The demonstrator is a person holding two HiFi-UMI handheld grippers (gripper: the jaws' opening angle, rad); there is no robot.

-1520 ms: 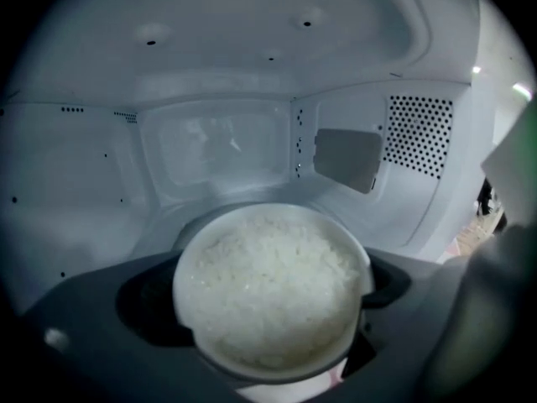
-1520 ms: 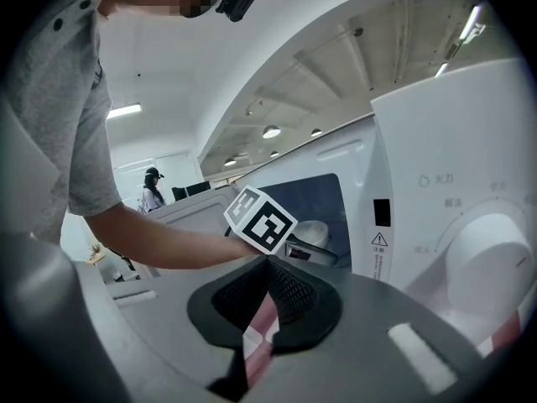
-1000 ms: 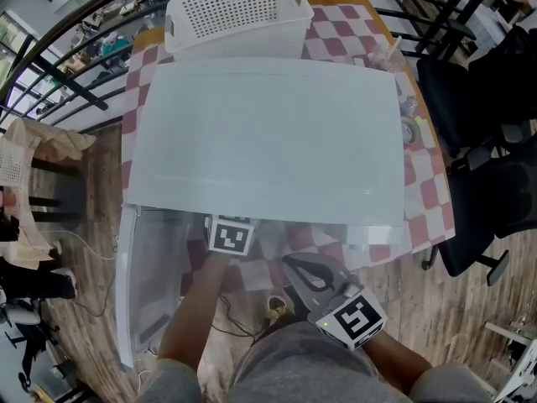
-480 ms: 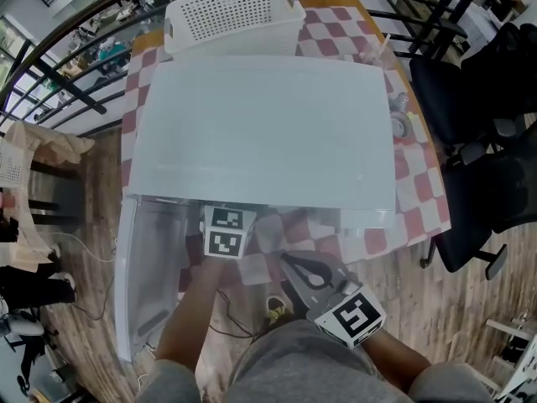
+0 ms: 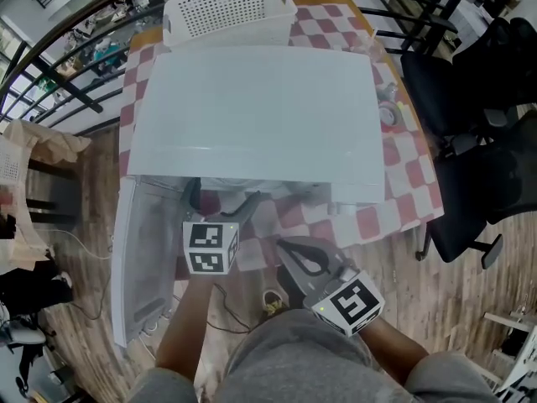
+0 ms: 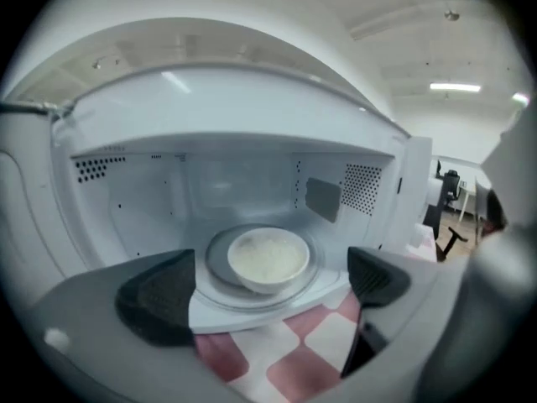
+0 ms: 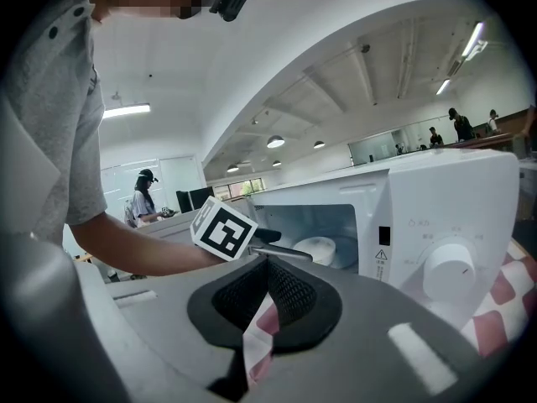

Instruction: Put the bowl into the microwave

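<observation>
A white bowl [image 6: 268, 259] sits on the glass turntable [image 6: 220, 267] inside the white microwave [image 5: 260, 116], whose door [image 5: 138, 259] hangs open to the left. My left gripper [image 6: 268, 288] is open just outside the cavity's mouth, with the bowl beyond its dark pads [image 6: 159, 296] and nothing between them. From the head view, the left gripper [image 5: 220, 201] points at the opening, and the bowl is hidden under the microwave's top. My right gripper [image 5: 287, 248] is shut and holds nothing, low in front of the microwave. Its own view shows the right gripper [image 7: 267, 296], the bowl [image 7: 317, 248] and the left gripper's marker cube [image 7: 225, 229].
The microwave stands on a red-and-white checkered tablecloth [image 5: 403, 175]. A white perforated basket [image 5: 235, 11] is behind it and a tape roll [image 5: 388, 116] lies to its right. Black office chairs [image 5: 478, 99] stand right of the table. The control dial [image 7: 449, 267] is on the front panel.
My left gripper has drawn back out of the microwave cavity toward me, its jaws now visible in front of the opening. The right gripper has stayed about where it was.
</observation>
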